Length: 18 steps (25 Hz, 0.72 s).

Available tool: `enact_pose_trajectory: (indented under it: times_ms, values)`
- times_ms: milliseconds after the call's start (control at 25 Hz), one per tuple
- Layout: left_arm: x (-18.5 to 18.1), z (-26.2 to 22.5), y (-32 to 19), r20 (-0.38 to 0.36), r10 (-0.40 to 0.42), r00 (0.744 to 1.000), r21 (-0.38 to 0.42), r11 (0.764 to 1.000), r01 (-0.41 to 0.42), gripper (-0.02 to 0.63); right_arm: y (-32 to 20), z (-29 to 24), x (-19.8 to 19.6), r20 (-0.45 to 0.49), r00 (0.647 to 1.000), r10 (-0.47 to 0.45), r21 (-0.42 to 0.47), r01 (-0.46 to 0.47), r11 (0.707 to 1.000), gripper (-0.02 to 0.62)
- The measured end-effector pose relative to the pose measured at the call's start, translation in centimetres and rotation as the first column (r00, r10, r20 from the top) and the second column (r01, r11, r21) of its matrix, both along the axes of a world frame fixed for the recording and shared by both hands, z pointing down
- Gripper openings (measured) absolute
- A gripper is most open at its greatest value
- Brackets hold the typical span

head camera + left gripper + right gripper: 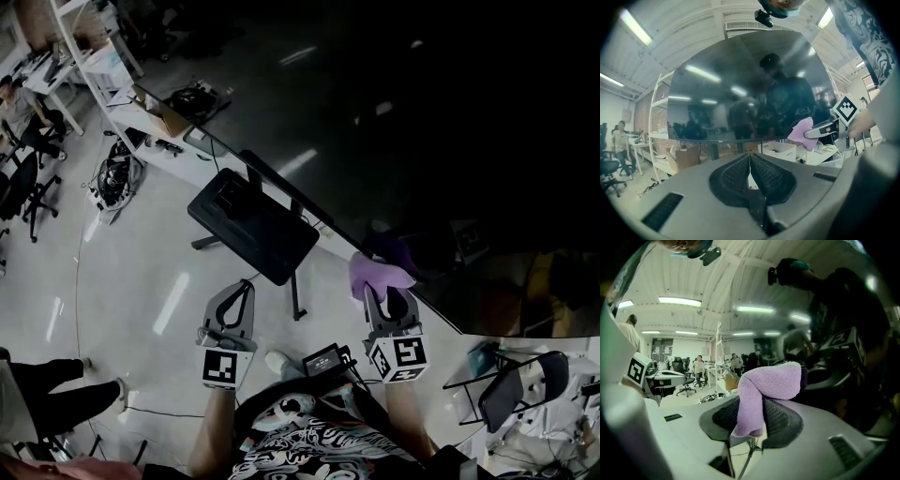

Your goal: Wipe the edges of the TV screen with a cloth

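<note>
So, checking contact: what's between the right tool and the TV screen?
The purple cloth, clamped in the right tool, folds over toward the TV screen; the right gripper view shows it.

The head view is dim and underexposed — the black TV screen (422,112) swallows its upper right, showing only faint streaks of reflected light, while pale glare patches lie on the floor (141,281). Both gripper views are brighter, lit by ceiling strip lights (679,301), with fisheye bending and dark corners; the cloth (761,385) stays sharp.
</note>
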<state>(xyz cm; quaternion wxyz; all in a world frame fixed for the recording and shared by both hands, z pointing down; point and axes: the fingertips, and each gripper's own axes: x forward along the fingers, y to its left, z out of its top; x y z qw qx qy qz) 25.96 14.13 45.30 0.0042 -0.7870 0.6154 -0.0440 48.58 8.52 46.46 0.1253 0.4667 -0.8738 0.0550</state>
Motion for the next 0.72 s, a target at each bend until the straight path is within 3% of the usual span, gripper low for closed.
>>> enact_pose_trajectory:
  times_ms: [720]
  values:
    - [-5.5, -0.8, 2.4, 0.013, -0.118, 0.993, 0.015, 0.993, 0.117, 0.017, -1.7, 0.1, -4.0, 0.015, 0.999, -0.05, -0.015, 0.05, 0.999, 0.149]
